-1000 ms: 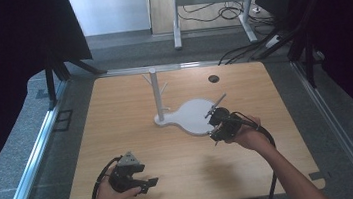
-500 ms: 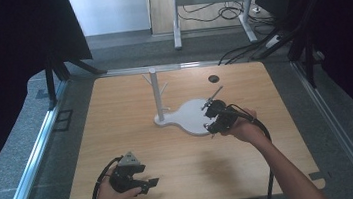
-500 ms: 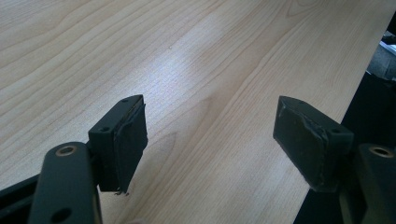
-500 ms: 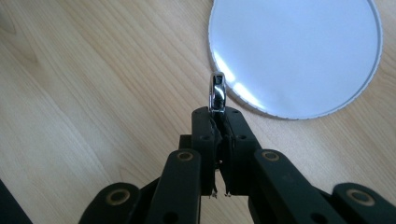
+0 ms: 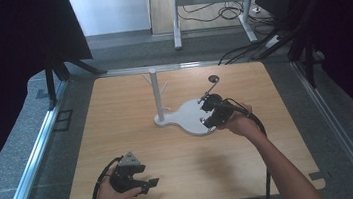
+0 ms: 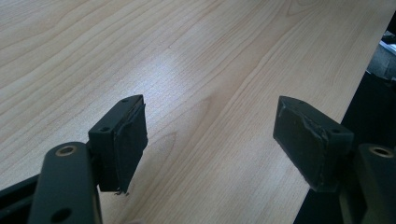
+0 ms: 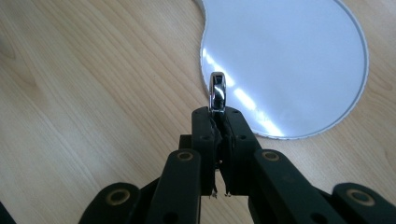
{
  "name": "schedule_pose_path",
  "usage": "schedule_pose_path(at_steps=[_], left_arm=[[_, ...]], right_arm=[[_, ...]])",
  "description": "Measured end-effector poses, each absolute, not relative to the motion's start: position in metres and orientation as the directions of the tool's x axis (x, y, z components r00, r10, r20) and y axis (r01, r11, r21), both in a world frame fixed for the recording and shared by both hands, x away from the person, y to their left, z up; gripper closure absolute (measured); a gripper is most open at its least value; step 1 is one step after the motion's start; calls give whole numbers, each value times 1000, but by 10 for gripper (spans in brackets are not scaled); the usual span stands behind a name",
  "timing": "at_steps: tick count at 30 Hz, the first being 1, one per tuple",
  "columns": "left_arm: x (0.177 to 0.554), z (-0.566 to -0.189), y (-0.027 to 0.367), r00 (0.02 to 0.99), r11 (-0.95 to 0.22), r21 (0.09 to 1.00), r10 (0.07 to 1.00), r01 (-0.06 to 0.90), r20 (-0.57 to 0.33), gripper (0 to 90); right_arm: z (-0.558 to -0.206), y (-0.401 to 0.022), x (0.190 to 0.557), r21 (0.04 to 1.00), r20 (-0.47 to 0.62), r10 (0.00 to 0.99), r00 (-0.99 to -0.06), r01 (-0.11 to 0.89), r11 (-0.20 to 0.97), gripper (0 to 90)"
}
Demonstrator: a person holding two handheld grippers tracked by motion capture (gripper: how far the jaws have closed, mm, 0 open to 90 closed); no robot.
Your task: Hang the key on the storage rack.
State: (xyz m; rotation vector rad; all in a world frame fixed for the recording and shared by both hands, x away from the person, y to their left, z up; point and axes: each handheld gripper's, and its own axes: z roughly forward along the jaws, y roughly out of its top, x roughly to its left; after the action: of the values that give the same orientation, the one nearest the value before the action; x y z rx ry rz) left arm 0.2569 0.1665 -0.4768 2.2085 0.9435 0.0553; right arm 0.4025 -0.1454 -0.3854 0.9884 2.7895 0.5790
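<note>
My right gripper [image 5: 208, 119] hovers over the right lobe of a white stand's flat base [image 5: 189, 114]. It is shut on a small shiny metal piece [image 7: 217, 92], which pokes up from between the jaws above the edge of the white base [image 7: 289, 60]. What the piece is I cannot tell. A white post [image 5: 155, 94] with short side pegs rises from the base's left end. My left gripper [image 5: 149, 185] rests low near the table's front edge, far from the stand. It is open, with only bare wood between its pads [image 6: 126, 135].
A wooden table [image 5: 126, 115] carries the stand. A black round grommet [image 5: 213, 79] sits in the top behind my right gripper. Metal rails run along the table's left and right sides. The front edge drops off beside my left gripper [image 6: 336, 126].
My right gripper has moved away from the person and slightly left, further over the white base, still shut on the metal piece. The left gripper has stayed put.
</note>
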Motion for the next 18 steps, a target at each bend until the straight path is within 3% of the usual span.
schedule_pose_path(at_steps=[18], left_arm=[[256, -476, 167, 728, -462, 638, 644, 615, -236, 263]], right_arm=[[-377, -133, 419, 414, 9, 636, -772, 582, 700, 847]])
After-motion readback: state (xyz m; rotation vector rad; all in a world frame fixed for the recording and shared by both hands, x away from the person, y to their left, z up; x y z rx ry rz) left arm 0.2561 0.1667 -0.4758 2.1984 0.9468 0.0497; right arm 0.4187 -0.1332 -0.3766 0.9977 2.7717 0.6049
